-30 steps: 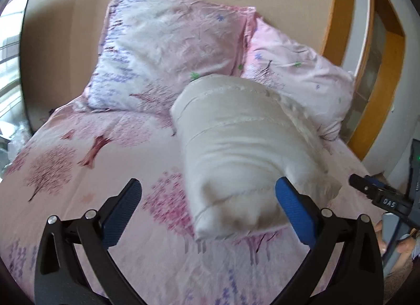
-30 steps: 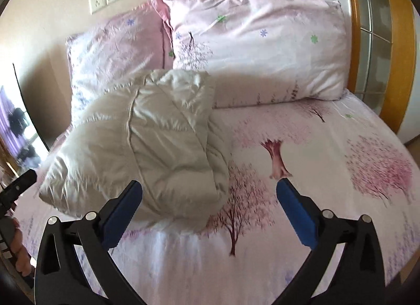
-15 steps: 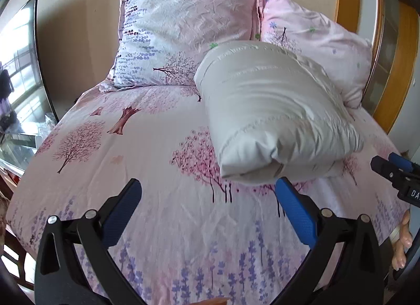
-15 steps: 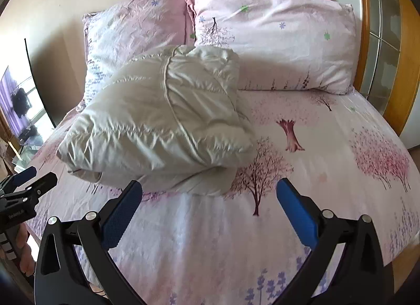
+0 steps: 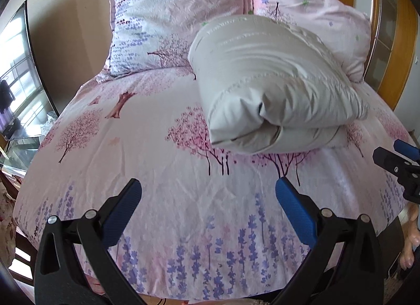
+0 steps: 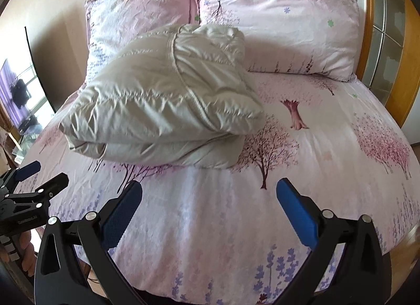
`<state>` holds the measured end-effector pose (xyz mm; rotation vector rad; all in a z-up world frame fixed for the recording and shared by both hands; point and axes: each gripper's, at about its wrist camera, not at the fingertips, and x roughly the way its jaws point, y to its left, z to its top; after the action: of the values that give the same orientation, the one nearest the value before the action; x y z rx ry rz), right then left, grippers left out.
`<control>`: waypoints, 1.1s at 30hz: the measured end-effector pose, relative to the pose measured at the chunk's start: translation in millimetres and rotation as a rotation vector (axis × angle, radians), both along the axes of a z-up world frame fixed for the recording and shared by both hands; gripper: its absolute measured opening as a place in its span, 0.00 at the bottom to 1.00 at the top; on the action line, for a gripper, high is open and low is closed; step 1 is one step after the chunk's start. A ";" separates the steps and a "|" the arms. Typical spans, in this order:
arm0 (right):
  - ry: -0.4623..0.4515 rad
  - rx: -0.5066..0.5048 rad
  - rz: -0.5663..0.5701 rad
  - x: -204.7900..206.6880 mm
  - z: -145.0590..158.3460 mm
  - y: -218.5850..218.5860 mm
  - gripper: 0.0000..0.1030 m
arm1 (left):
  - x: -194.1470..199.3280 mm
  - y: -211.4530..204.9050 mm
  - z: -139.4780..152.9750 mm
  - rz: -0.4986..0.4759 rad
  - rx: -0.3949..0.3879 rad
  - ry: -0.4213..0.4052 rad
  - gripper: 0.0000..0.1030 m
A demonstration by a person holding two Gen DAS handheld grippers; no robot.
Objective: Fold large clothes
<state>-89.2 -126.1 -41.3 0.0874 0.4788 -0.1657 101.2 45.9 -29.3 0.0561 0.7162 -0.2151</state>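
A puffy cream-white padded jacket [image 5: 267,84] [image 6: 168,100] lies folded into a thick bundle on the pink floral bed [image 5: 157,152] [image 6: 328,163], just in front of the pillows. My left gripper [image 5: 208,194] hangs open over the foot of the bed, well short of the jacket, with nothing between its blue pads. Likewise open and empty, my right gripper [image 6: 208,194] sits back from the bundle. Each view catches the other gripper at its edge: the right gripper [image 5: 396,163] and the left gripper [image 6: 29,189].
Two floral pillows [image 5: 178,16] [image 6: 278,21] lean on the beige wall behind the jacket. A wooden door frame [image 5: 401,42] stands to the right. A window and a glass table [image 5: 18,131] are at the left. A hand [image 5: 409,242] holds the right gripper.
Both grippers have pulled back from the folded jacket toward the foot of the bed, staying open. The jacket lies where it was left.
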 end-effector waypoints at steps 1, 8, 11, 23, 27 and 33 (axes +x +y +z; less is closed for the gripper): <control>0.010 0.000 -0.001 0.8 -1.2 0.9 0.99 | 1.3 -0.6 -0.8 0.000 0.005 0.006 0.98; 0.073 -0.009 -0.006 7.1 -8.8 1.7 0.99 | 7.7 -3.7 -10.6 0.000 0.028 0.067 0.98; 0.103 -0.013 -0.011 10.5 -12.6 2.0 0.99 | 9.1 -4.9 -12.8 -0.001 0.036 0.087 0.98; 0.178 -0.037 -0.024 19.1 -23.0 4.0 0.99 | 14.6 -14.2 -16.8 -0.012 0.063 0.132 0.98; 0.178 -0.034 -0.026 18.8 -22.2 3.4 0.99 | 15.0 -14.0 -17.2 -0.007 0.064 0.134 0.98; 0.181 -0.034 -0.023 20.7 -22.3 1.9 0.99 | 17.4 -12.8 -18.0 -0.005 0.061 0.139 0.98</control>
<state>-68.5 -124.2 -63.6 0.0451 0.6555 -0.2054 118.6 33.2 -47.3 0.1023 0.8616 -0.2034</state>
